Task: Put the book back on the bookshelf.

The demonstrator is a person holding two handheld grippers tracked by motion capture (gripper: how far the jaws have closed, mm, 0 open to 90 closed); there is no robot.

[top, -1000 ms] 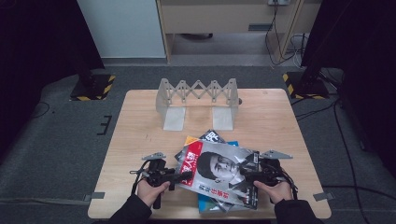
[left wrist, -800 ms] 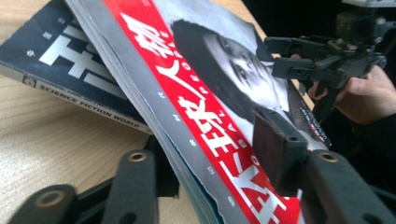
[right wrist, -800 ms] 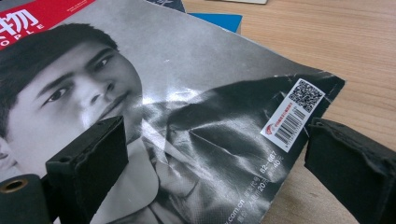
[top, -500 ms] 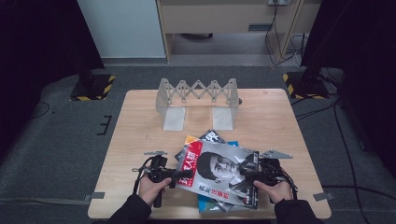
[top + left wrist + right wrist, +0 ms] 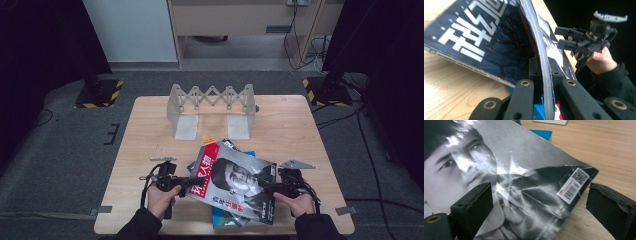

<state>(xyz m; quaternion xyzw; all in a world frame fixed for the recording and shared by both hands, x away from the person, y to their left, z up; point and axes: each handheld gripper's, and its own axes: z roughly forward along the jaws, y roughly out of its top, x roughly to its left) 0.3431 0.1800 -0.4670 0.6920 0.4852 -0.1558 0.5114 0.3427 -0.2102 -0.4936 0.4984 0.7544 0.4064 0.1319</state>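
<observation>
A person sits at a wooden table (image 5: pixel 150 125) with a gripper in each hand. The left gripper (image 5: pixel 186 183) has just been closing its jaws, and they are now clenched on the left edge of a magazine (image 5: pixel 235 185); in the left gripper view the thin stack of pages (image 5: pixel 543 72) stands pinched between the two black jaws, with that edge raised off the pile. The magazine has a face on its cover and lies on top of a few other magazines (image 5: pixel 474 42), one of them dark blue, just under and beside the left jaws.

The right gripper (image 5: pixel 274 189) is at the magazine's right edge. Its jaws stand wide apart, released, with the barcode corner (image 5: pixel 573 185) lying between them and untouched.

Beyond both pairs of jaws, well apart from them toward the far side of the table, stands an empty grey folding rack (image 5: pixel 212 102).

The work looks to be at an early stage: one side of the magazine is gripped, the other is not yet, and the magazine is not yet clear of the pile. Probably still to come are the second grip, the lift, and setting it in the rack.
</observation>
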